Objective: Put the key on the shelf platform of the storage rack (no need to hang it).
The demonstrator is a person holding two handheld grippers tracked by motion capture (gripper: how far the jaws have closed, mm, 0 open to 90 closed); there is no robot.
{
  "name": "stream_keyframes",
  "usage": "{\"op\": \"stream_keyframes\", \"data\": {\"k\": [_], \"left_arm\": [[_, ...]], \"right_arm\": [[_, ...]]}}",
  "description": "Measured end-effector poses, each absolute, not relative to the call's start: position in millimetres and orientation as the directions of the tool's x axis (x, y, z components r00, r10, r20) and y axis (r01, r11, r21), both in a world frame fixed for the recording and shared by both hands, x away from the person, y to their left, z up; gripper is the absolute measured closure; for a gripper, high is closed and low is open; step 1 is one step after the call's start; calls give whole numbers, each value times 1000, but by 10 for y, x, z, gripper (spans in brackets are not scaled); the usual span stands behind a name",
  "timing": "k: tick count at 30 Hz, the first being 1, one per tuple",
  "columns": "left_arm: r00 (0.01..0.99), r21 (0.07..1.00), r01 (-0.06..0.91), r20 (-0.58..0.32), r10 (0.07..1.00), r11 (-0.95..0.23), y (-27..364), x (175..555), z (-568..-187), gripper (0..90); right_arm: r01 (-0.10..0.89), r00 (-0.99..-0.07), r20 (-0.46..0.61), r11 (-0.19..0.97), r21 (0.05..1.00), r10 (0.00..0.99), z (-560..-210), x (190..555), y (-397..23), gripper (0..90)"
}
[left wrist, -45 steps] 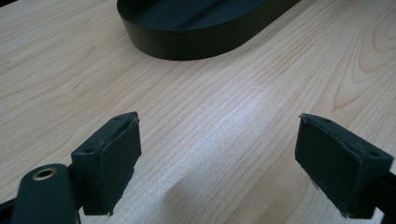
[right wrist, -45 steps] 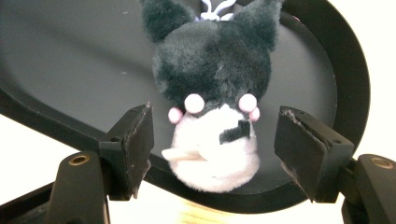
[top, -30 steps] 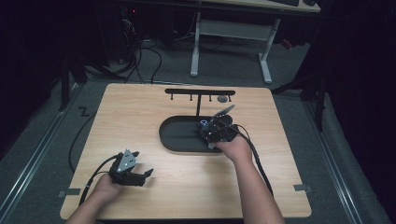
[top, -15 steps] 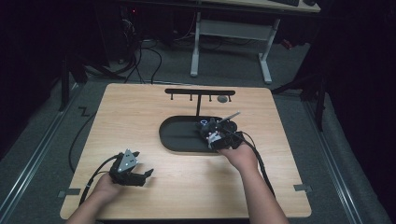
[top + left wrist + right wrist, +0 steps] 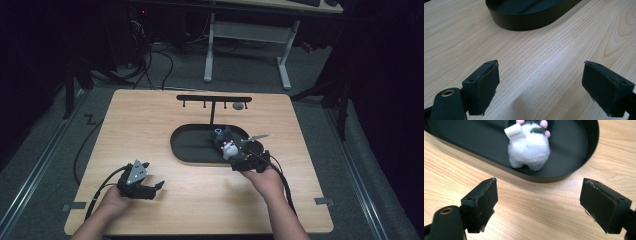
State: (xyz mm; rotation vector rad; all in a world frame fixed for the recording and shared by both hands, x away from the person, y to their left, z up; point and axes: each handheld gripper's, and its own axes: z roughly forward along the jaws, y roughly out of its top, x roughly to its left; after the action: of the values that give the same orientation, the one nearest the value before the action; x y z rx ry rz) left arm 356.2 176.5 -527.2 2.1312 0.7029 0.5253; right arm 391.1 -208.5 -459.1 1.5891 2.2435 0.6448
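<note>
A small white plush toy (image 5: 530,151) with black and pink bits and a white tag lies in the black oval tray (image 5: 474,147). In the high view the toy (image 5: 227,146) sits at the right half of the tray (image 5: 190,145). My right gripper (image 5: 539,205) is open just outside the tray's near rim, facing the toy, with nothing between its fingers; in the high view that gripper (image 5: 241,161) rests at the tray's near right. My left gripper (image 5: 541,87) is open over bare wood, and from above it (image 5: 155,187) is at the table's near left.
A black T-shaped hook rack (image 5: 214,100) stands behind the tray, with a small grey object (image 5: 238,106) under its right end. A thin grey piece (image 5: 256,136) juts out beside the toy. The wooden table (image 5: 150,125) ends close behind my hands; cables trail off.
My right gripper has drawn back from over the tray toward the near edge, and the plush toy stays in the tray. The left gripper has not moved.
</note>
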Motion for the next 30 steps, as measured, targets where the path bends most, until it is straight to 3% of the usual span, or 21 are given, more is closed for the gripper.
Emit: {"op": "stream_keyframes", "data": {"k": [16, 30], "left_arm": [[759, 802, 300, 126, 639, -516, 1768, 3562, -5272, 153], [760, 807, 303, 117, 640, -507, 1775, 3563, -5270, 153]], "right_arm": [[706, -364, 9, 270, 655, 931, -4838, 3377, -2213, 105], [571, -373, -60, 280, 772, 926, -5095, 2954, -2062, 82]]}}
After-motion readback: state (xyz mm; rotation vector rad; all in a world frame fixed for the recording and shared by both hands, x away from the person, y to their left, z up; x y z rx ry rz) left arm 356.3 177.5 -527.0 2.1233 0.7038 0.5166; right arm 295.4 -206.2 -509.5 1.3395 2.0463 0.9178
